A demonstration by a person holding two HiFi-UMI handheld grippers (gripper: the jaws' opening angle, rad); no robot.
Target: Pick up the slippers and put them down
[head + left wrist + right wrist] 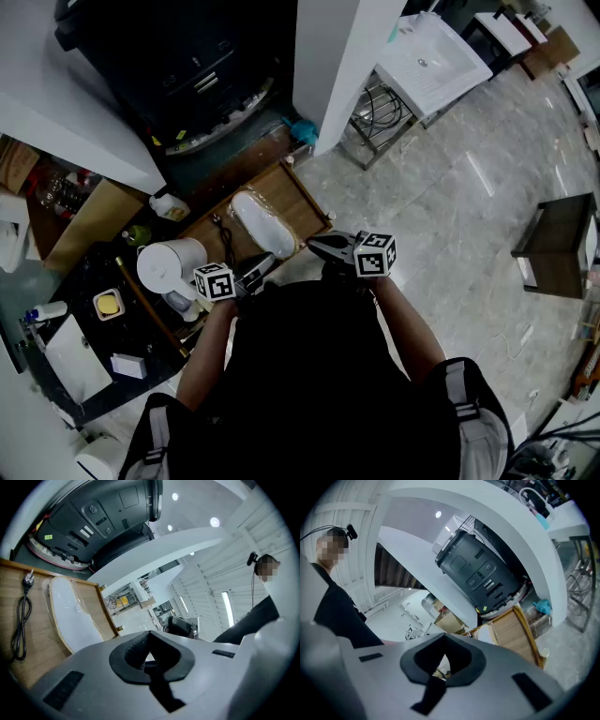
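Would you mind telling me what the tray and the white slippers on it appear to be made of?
The tray looks like matte wood or wood-look laminate: brown grain, raised rim. The white slippers seem soft fabric or foam, apparently wrapped in clear film, given glossy wrinkles.

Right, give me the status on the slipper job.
Done: nothing visible yet. The white slippers lie in clear wrap on the wooden tray, untouched. In hand: nothing. The left claw and right claw are both shut and empty, held close to the person's body. Left: open a claw, grasp the slippers, lift them and put them down.
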